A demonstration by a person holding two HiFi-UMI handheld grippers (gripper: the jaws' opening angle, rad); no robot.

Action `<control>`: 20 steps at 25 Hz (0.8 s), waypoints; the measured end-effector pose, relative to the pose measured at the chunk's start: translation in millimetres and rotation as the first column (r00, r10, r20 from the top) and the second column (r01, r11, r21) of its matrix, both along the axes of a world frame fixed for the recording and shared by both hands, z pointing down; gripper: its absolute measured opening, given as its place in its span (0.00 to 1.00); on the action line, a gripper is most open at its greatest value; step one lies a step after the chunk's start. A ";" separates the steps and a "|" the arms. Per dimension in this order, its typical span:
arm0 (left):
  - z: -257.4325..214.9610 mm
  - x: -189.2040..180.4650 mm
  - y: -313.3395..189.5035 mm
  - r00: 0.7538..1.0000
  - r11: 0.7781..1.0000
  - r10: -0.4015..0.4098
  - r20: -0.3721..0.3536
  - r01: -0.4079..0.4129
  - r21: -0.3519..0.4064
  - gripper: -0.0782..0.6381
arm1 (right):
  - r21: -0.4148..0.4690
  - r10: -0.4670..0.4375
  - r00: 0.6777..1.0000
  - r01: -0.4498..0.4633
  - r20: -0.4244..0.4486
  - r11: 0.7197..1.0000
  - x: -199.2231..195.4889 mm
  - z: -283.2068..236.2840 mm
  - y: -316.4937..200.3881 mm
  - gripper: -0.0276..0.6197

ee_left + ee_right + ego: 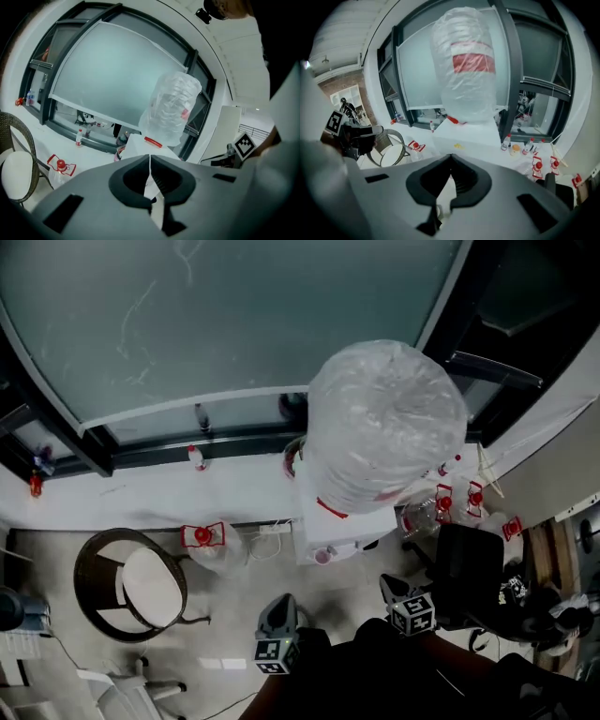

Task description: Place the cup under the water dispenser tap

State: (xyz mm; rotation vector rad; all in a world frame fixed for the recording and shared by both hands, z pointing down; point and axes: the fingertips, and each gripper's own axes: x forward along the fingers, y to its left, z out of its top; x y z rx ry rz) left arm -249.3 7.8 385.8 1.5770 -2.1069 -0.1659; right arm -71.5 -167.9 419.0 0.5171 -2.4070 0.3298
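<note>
A: The left gripper [150, 159] and the right gripper [451, 158] both have their jaws clenched on nothing. Where's the cup?

B: I can't spot it. Find it first, then bring it upright to the front of the water dispenser [330, 521].

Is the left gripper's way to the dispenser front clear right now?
Probably yes: only bare floor lies between the left gripper and the water dispenser; the chair stands well aside.
</note>
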 end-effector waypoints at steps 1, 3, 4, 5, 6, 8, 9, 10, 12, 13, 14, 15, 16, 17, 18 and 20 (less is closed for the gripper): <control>-9.8 3.6 -6.4 1.000 1.000 0.000 0.013 0.000 0.003 0.13 | 0.016 -0.002 1.000 0.001 0.018 1.000 1.6 -14.5 -7.4 0.04; -26.5 15.4 -15.8 1.000 1.000 -0.009 0.030 0.009 0.007 0.13 | 0.053 -0.015 0.997 0.011 0.073 0.999 10.4 -44.8 -20.6 0.04; -34.3 21.6 -19.3 0.999 1.000 -0.018 0.037 0.017 0.012 0.13 | 0.077 -0.026 0.994 0.018 0.103 0.997 16.1 -60.0 -27.0 0.04; -42.2 27.3 -22.9 0.998 0.999 -0.029 0.047 0.028 0.019 0.13 | 0.104 -0.040 0.991 0.027 0.131 0.994 22.0 -74.8 -33.9 0.04; -50.3 33.0 -27.0 0.997 0.999 -0.042 0.061 0.040 0.030 0.13 | 0.131 -0.054 0.987 0.034 0.155 0.991 28.3 -88.9 -41.6 0.04; -67.6 46.4 -37.0 0.993 0.996 -0.071 0.093 0.066 0.058 0.13 | 0.171 -0.070 0.979 0.037 0.194 0.985 43.6 -112.6 -59.4 0.04; -76.9 54.4 -42.9 0.990 0.994 -0.091 0.105 0.083 0.075 0.13 | 0.186 -0.073 0.974 0.033 0.213 0.982 51.9 -123.5 -69.0 0.04; -86.1 63.1 -49.2 0.987 0.990 -0.113 0.112 0.103 0.094 0.13 | 0.200 -0.076 0.970 0.029 0.232 0.979 59.9 -134.0 -78.1 0.04; -101.0 81.5 -62.4 0.982 0.981 -0.149 0.114 0.132 0.143 0.13 | 0.223 -0.086 0.959 0.024 0.271 0.975 73.4 -151.2 -92.5 0.04; -106.3 90.5 -69.3 0.981 0.977 -0.158 0.115 0.138 0.161 0.13 | 0.230 -0.090 0.953 0.022 0.290 0.973 78.7 -157.3 -97.8 0.04; -111.7 99.2 -77.1 0.980 0.976 -0.159 0.118 0.138 0.170 0.13 | 0.233 -0.093 0.947 0.020 0.307 0.972 83.3 -161.7 -102.2 0.04; -117.2 107.8 -85.1 0.980 0.976 -0.156 0.122 0.134 0.172 0.13 | 0.231 -0.096 0.942 0.020 0.321 0.973 87.7 -165.0 -105.7 0.04; -121.7 115.3 -92.2 0.980 0.976 -0.154 0.128 0.130 0.175 0.13 | 0.227 -0.098 0.938 0.021 0.333 0.974 92.1 -167.4 -108.5 0.04; -124.6 121.4 -97.7 0.978 0.975 -0.154 0.138 0.128 0.181 0.13 | 0.224 -0.102 0.934 0.023 0.343 0.974 96.6 -169.5 -110.8 0.04; -126.4 126.4 -101.8 0.976 0.974 -0.156 0.150 0.127 0.187 0.13 | 0.224 -0.105 0.930 0.026 0.353 0.974 101.1 -171.5 -112.9 0.04; -128.9 135.1 -108.2 0.973 0.975 -0.156 0.172 0.124 0.185 0.13 | 0.227 -0.114 0.923 0.030 0.367 0.973 109.5 -174.6 -117.1 0.04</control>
